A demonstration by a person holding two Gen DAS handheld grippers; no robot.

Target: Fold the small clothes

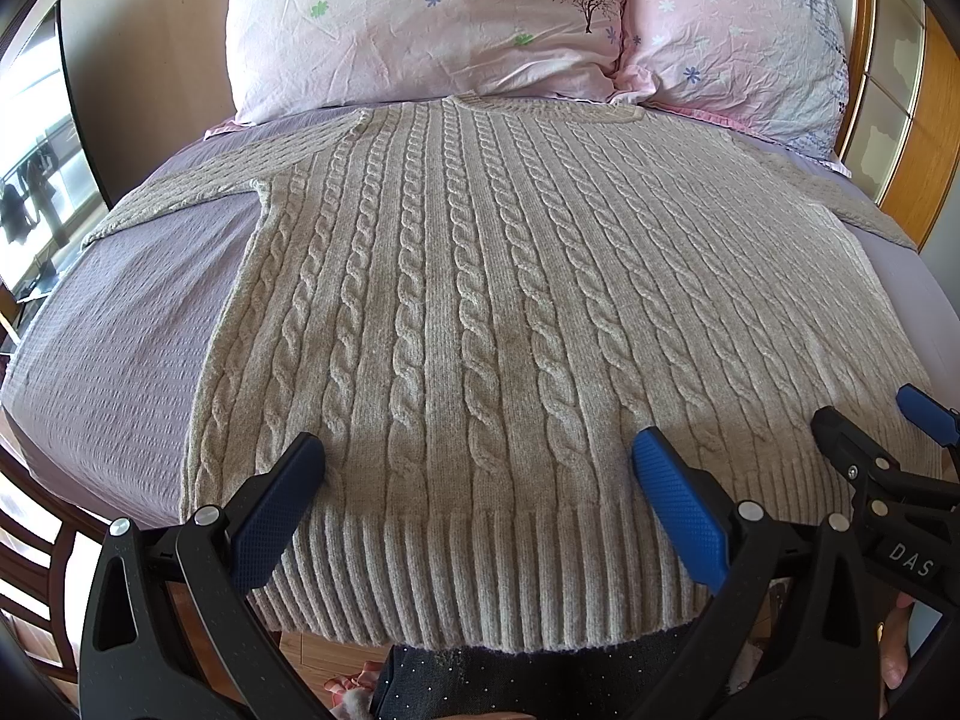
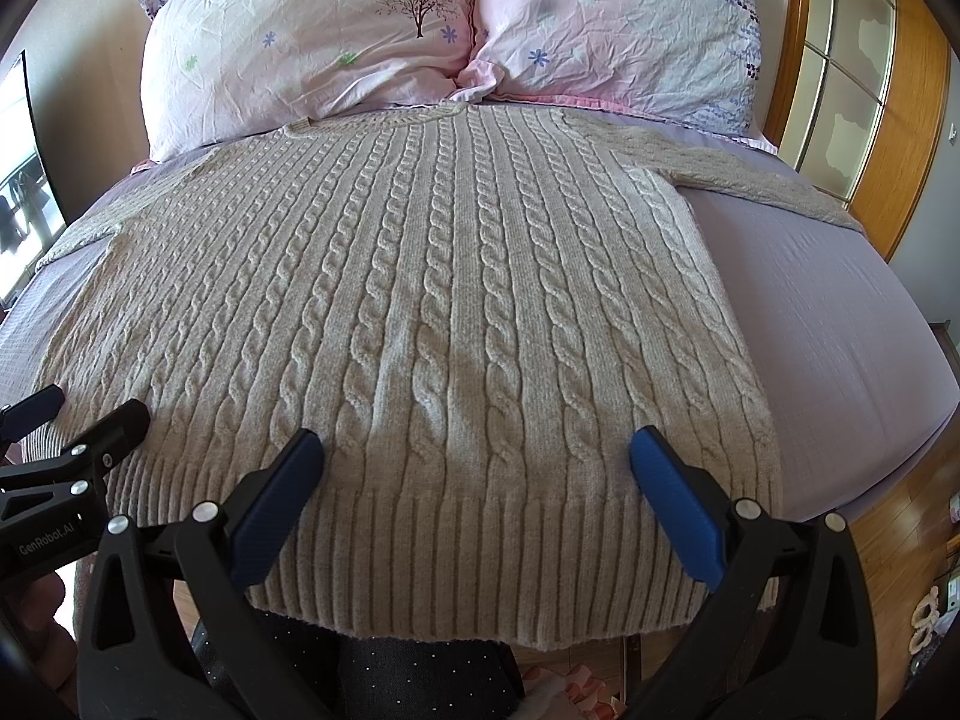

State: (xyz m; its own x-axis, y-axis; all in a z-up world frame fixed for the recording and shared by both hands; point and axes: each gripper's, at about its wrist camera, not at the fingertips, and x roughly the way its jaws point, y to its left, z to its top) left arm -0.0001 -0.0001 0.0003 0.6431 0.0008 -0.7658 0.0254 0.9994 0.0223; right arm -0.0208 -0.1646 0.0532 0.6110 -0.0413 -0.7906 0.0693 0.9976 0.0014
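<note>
Both your tongs are spread wide and empty: the left gripper [image 1: 478,459] and right gripper [image 2: 476,456] hover above the ribbed hem [image 1: 480,576] of the grey cable-knit sweater [image 1: 510,276], which lies flat on the lilac bedsheet [image 1: 120,324], collar toward the pink pillows [image 1: 420,24]. Pinch deep; thick, stretchy knit probably slips from shallow bites.
</note>
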